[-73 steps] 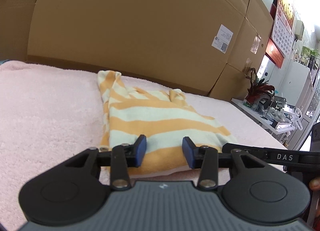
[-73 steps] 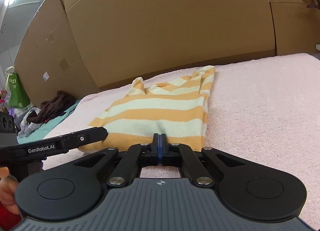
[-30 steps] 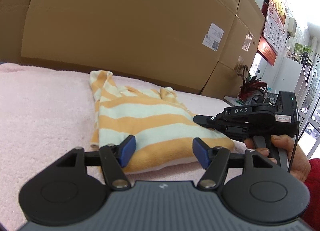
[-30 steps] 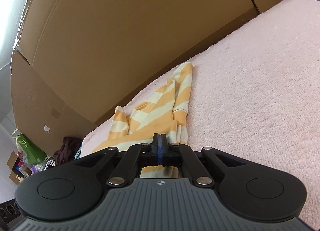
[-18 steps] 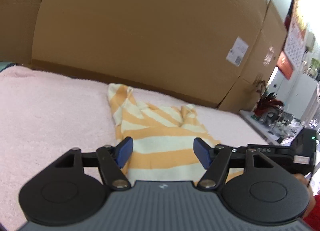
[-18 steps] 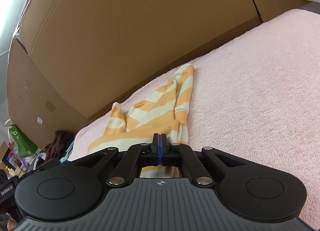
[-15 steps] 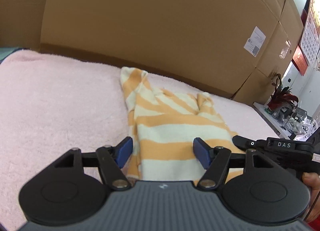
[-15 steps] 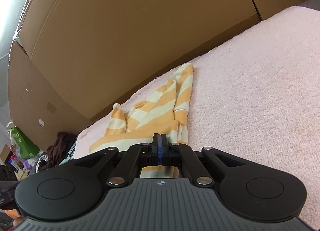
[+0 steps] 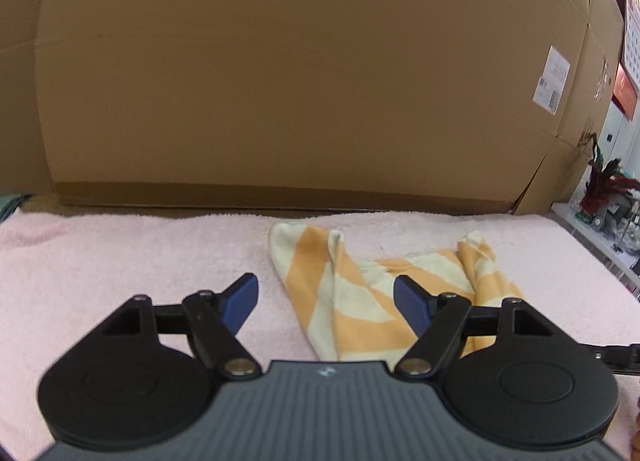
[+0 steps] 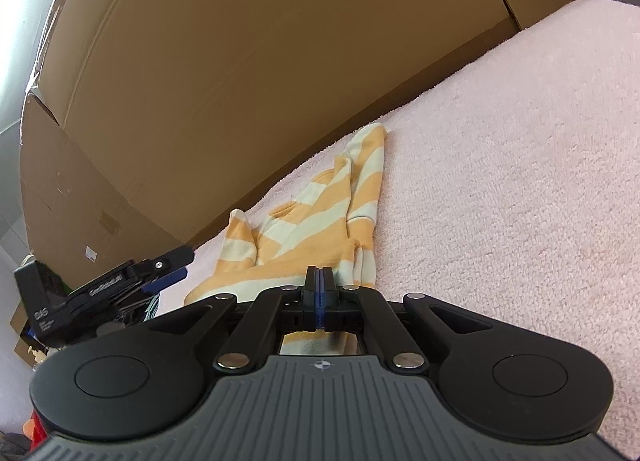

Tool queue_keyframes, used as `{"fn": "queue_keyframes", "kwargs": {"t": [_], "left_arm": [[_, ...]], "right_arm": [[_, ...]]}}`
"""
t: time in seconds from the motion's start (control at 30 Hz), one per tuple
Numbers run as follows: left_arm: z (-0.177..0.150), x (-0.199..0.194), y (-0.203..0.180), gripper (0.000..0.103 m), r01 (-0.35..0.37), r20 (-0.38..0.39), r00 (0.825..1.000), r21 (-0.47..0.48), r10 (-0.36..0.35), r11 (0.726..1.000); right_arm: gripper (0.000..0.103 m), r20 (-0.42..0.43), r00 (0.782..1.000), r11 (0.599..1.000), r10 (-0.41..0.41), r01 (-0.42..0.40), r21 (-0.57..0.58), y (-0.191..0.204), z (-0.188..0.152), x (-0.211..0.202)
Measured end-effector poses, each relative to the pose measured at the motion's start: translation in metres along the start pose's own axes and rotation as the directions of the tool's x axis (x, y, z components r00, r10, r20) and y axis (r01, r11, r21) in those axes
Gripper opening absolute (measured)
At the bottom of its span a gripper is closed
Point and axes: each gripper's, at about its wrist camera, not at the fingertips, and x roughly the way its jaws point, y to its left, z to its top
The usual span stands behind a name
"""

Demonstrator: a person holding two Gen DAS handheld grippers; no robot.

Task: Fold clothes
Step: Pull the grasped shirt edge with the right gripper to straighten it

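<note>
Your left gripper point(image 9: 326, 303) sits low in the lower half of the left wrist view, pointing level across the pink towel surface point(image 9: 120, 261) toward the cardboard wall point(image 9: 300, 81), with its two blue pads spread wide and nothing between them. The orange-and-cream striped garment point(image 9: 360, 301) lies on the towel at centre right of that view, its near part passing between and beneath the open fingers; whether they touch the cloth cannot be told. Your right gripper point(image 10: 319, 293) fills the bottom of the right wrist view, tilted so the towel slopes up to the right, and its blue pads are pressed together. The striped cloth shows just beyond the tips and through the gap under them, so the pads seem pinched on its near edge, though the contact itself is hidden. In that view the garment runs from the centre toward the upper middle, ending in a narrow sleeve tip near the cardboard. At the left edge the other gripper's black body juts in above the garment's left side. A potted plant point(image 9: 604, 185) and a shelf of clutter stand at the right edge of the left wrist view.
</note>
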Motion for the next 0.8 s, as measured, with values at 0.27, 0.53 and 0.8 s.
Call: {"fn": "queue_keyframes", "kwargs": {"t": [0.27,0.53,0.8], "left_arm": [[0.001,0.039,0.022,0.069,0.032,-0.006,0.999,-0.095,-0.033,0.995],[-0.005,0.036,0.049,0.072,0.125,0.002,0.992,-0.221,-0.128,0.967],[-0.002,0.035,0.047,0.063,0.139,-0.01,0.99,-0.197,-0.144,0.97]], "right_arm": [[0.0,-0.001,1.0,0.999,0.025,-0.025,0.039,-0.006,0.0,0.002],[0.009,-0.027,0.999,0.999,0.03,-0.031,-0.036,0.005,0.006,0.0],[0.049,0.018,0.999,0.988,-0.043,0.045,-0.15,0.015,0.054,0.015]]}}
